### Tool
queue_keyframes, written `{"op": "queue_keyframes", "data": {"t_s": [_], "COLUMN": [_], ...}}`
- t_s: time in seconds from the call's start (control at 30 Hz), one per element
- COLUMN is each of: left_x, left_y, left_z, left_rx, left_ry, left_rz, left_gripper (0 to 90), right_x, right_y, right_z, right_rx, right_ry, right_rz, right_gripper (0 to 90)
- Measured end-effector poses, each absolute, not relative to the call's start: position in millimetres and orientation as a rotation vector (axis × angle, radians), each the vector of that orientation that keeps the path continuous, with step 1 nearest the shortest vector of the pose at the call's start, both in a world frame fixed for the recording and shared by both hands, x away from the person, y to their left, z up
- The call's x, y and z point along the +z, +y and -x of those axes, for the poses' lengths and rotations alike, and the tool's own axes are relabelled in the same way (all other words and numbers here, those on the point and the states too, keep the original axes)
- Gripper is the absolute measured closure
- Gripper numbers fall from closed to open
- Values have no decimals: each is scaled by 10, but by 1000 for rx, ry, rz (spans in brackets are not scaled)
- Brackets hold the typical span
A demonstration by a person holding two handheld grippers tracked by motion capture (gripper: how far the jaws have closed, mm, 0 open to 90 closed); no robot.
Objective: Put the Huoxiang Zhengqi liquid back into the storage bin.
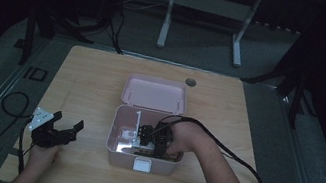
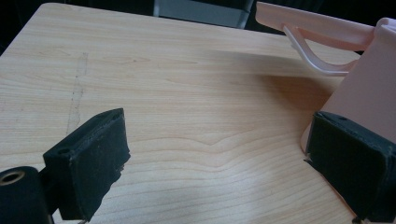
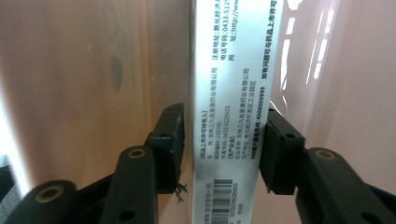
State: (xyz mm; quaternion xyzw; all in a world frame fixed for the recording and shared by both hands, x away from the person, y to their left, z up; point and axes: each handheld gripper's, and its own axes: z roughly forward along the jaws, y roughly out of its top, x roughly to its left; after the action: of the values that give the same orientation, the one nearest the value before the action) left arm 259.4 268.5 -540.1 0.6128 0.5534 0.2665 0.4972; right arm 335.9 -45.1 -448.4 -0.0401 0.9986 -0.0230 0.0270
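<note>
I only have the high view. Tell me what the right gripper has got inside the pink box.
Observer: The right gripper has its jaws on either side of a narrow white printed carton, pads against its two long sides.
Operator: Describe the carton for me.
Observer: Black printed text runs along it, and a barcode sits at the end nearest the gripper.
Operator: Now report the left gripper.
Observer: The left gripper has its jaws wide open over the bare wooden table, holding nothing.
Operator: Say how close it is to the box.
Observer: One pad sits right beside the outer wall of the pink box; I cannot tell whether it touches.
</note>
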Motion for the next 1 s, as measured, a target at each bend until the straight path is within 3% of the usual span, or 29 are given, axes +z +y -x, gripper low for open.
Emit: {"op": "queue_keyframes", "data": {"t_s": [0.2, 0.47, 1.0], "left_x": [-5400, -5399, -5400], "left_y": [2684, 2686, 2684], "left_z": [-2594, -2593, -2595], "left_rx": [647, 648, 647], "left_ry": [1338, 1341, 1342], "left_rz": [-1485, -1480, -1481], "left_gripper": [61, 61, 61], "right_x": [-4375, -4221, -3910], "right_y": [-472, -490, -648], "right_z": [-3376, -3433, -3453], "right_rx": [-15, 11, 233], "right_ry": [3087, 3068, 2997], "right_rz": [126, 23, -104], "right_gripper": [459, 159, 122]}}
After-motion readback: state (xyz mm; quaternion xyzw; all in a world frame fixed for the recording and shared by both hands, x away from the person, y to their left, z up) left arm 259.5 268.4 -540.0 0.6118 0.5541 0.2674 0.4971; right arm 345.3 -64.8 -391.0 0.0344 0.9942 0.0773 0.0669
